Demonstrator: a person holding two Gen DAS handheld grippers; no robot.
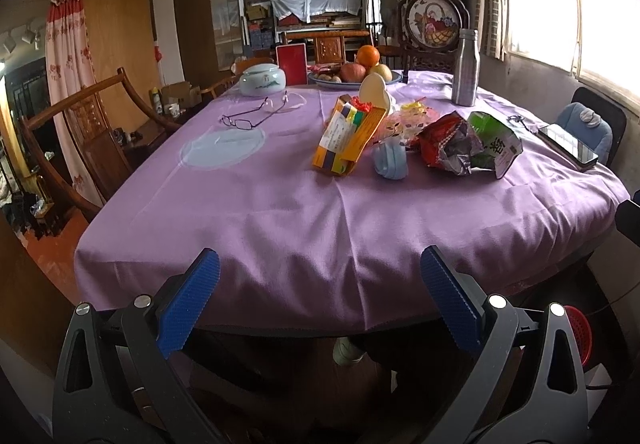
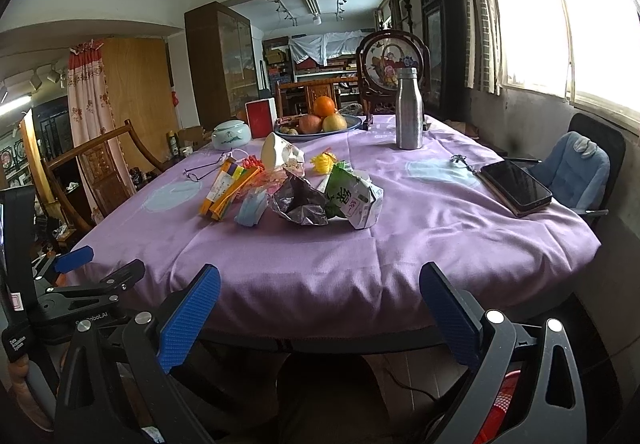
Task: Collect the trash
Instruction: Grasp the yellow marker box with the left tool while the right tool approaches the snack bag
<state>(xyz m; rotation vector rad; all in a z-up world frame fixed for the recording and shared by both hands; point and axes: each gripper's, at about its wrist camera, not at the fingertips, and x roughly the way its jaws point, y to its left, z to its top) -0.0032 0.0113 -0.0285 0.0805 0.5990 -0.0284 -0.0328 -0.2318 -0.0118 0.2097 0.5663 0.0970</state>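
Two grippers hang off the near edge of the desk [image 1: 280, 212], both spread wide and holding nothing: the left gripper [image 1: 320, 300] and the right gripper [image 2: 320, 314]. Trash sits in a loose heap mid-desk on the purple cloth: a yellow box [image 1: 344, 140], a crumpled blue mask [image 1: 390, 162] just beside it, a red foil bag [image 1: 448, 144] and a green wrapper [image 1: 494, 142] touching it. Eyeglasses [image 1: 252, 116], a steel bottle [image 1: 466, 68] and a phone [image 1: 568, 146] lie apart from the heap.
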